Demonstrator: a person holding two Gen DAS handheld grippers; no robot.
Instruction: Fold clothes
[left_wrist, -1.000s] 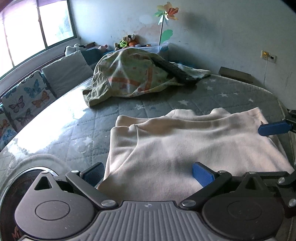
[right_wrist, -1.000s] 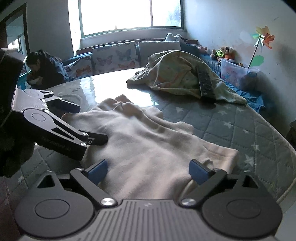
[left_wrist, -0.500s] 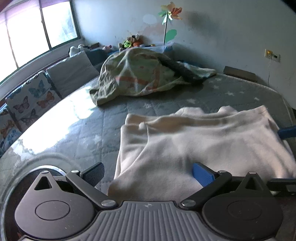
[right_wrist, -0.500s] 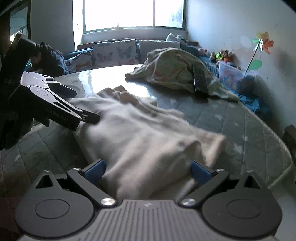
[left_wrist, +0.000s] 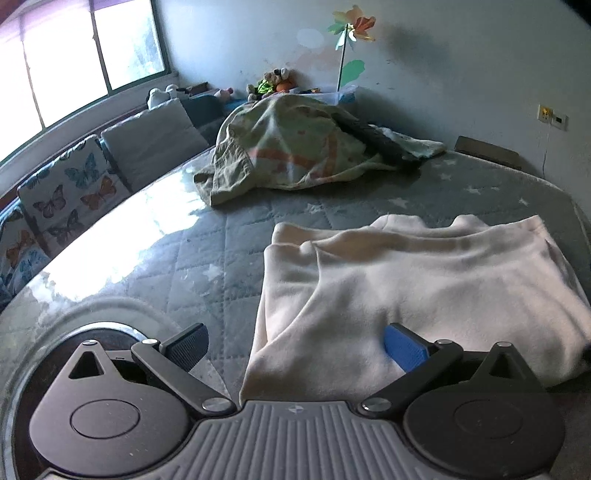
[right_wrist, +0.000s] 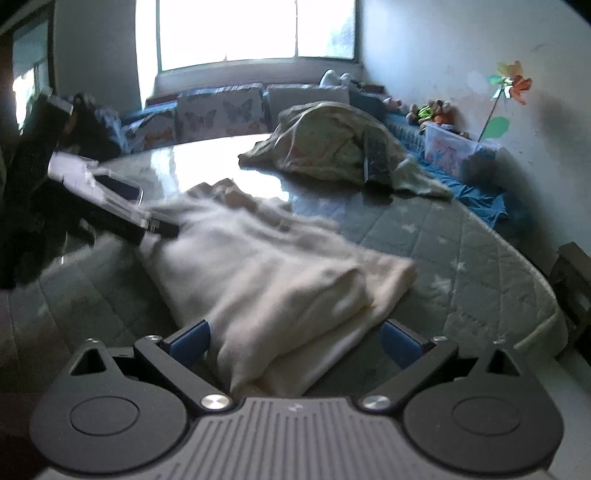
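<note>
Folding looks mid-way: cream fleece garment (left_wrist: 424, 280) lies on the bed (left_wrist: 221, 258), already doubled over itself, with a layered edge at the left and a thick rolled fold near the right tool (right_wrist: 295, 341). Sleeves or collar bumps show at the far edge. Whether more folds are wanted cannot be settled; the scene fits a garment between folds or one just finished and released.

Left tool (left_wrist: 295, 343) is released, jaws spread wide, one blue pad over the near hem, the dark pad off the cloth over the quilt. Right tool also released, blue pads either side of the near folded end, nothing pinched. The left tool's body shows blurred at the garment's far corner in the right wrist view.

If another fold is due, it calls for both tools pinching matching corners of the same edge, gripping all layers, since thick fleece slips apart and bunches.

Materials: garment is soft, matte, bulky fleece, rounded folds, no crisp creases. Bed cover is quilted grey-green with diamond stitching and small white stars, glossy where window light hits. Crumpled patterned blanket (left_wrist: 295, 155) sits well apart at the far side, a dark remote (left_wrist: 376, 142) resting on it. Butterfly cushions (left_wrist: 70, 195) line the window side.
</note>
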